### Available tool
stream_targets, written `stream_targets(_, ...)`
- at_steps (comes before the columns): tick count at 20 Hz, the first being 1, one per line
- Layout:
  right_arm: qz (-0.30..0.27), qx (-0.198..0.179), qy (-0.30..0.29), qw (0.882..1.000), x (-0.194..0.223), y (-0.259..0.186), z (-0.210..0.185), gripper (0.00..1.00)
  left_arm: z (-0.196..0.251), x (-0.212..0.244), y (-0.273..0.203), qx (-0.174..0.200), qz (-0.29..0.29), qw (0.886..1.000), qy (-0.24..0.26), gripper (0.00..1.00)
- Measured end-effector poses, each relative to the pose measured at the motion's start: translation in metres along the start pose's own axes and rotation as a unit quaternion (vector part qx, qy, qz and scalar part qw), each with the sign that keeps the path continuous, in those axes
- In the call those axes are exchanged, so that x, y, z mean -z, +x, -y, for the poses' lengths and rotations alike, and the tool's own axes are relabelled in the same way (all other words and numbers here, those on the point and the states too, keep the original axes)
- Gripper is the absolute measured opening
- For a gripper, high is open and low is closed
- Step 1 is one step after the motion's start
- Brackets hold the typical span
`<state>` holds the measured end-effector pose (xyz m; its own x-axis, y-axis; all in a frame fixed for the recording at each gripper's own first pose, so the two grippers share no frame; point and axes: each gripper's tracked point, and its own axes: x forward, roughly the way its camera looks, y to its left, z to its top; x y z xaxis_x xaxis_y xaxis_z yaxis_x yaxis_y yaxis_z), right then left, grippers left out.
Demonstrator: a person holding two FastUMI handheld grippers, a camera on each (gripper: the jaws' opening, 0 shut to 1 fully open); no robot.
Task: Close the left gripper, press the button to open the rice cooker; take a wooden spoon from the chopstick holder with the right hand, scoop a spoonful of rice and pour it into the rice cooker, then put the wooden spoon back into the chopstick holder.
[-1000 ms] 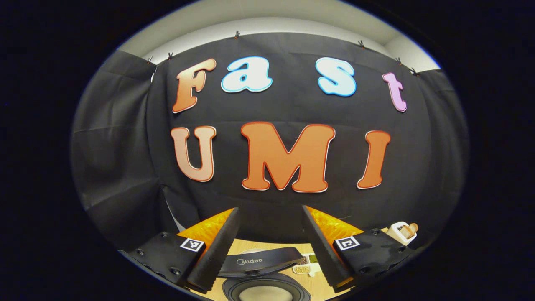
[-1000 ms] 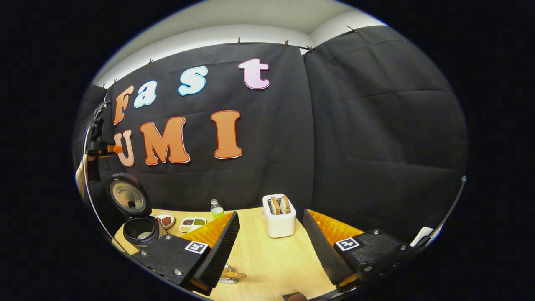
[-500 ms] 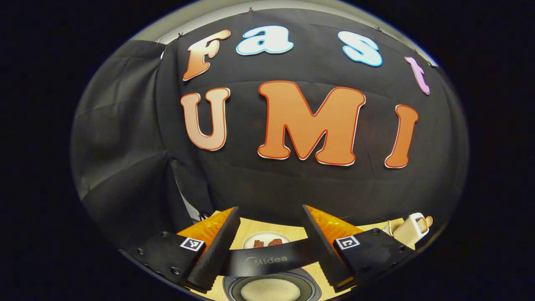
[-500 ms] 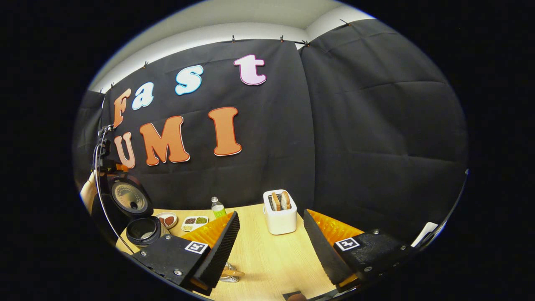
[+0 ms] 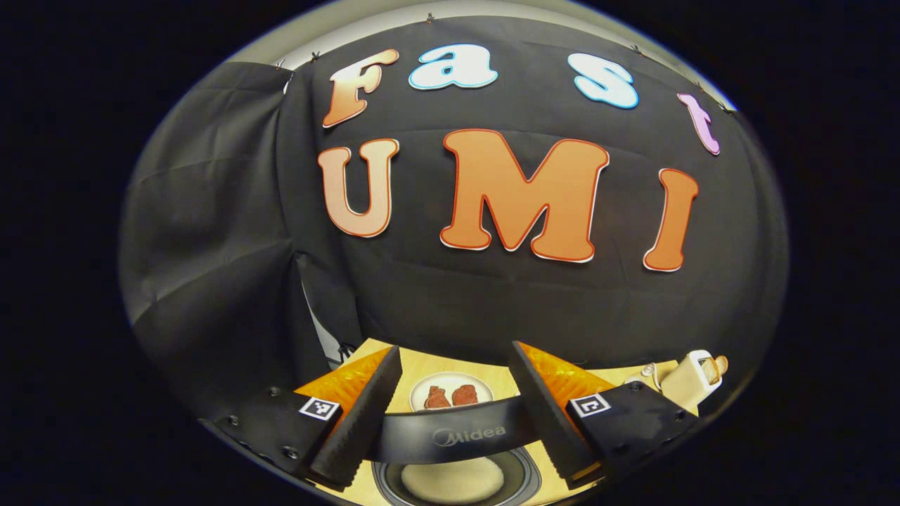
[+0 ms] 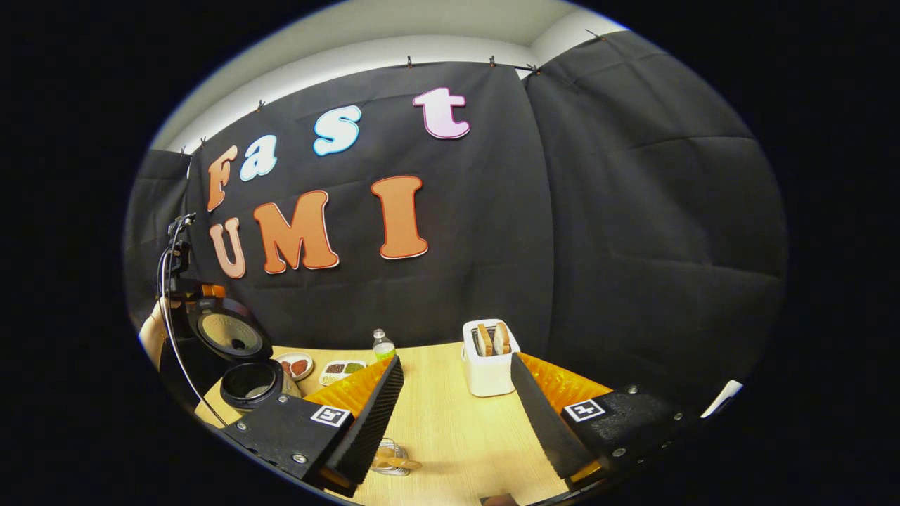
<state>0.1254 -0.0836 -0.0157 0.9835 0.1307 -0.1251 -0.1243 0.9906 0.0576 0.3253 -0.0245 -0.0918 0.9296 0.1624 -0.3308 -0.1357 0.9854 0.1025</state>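
In the right gripper view, the rice cooker [image 6: 247,365] stands at the desk's [image 6: 450,429] left end, lid raised, beside the left tool [image 5: 453,414], spread over it. Near the right tool [image 6: 453,422], also spread and empty, stands the chopstick holder [image 6: 390,458] holding the wooden spoon [image 6: 399,462]; a toaster [image 6: 490,358] sits farther right.

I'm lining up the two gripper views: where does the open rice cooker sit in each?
Left gripper view: rice cooker at bottom centre, its raised lid between the claw's fingers.
Right gripper view: rice cooker at far left on the table, lid up.
Shared landmark: the white toaster.
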Motion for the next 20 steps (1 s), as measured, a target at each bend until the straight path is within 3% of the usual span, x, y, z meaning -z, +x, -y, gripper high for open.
stream_targets(6,-0.005,-0.025,0.016,1.0,0.007,0.001,-0.004,0.95,0.022,0.077,-0.051,0.043,-0.026,0.998,0.022,1.0)
stream_targets(12,-0.02,-0.037,0.031,0.999,0.022,-0.002,-0.003,0.95,0.025,0.165,-0.082,0.026,-0.055,0.998,0.012,1.0)
stream_targets(15,-0.028,-0.037,0.028,0.999,0.03,-0.004,-0.002,0.95,0.029,0.187,-0.082,0.022,-0.043,0.998,0.037,1.0)
stream_targets(16,-0.032,-0.038,0.03,0.998,0.033,-0.005,-0.002,0.95,0.03,0.196,-0.081,0.021,-0.048,0.998,0.039,0.96)
stream_targets(19,-0.044,-0.04,0.034,0.998,0.041,-0.007,-0.001,0.95,0.032,0.224,-0.082,0.015,-0.076,0.995,0.057,1.0)
stream_targets(20,-0.045,-0.041,0.035,0.998,0.042,-0.007,-0.001,0.95,0.03,0.215,-0.081,0.014,-0.051,0.997,0.064,0.97)
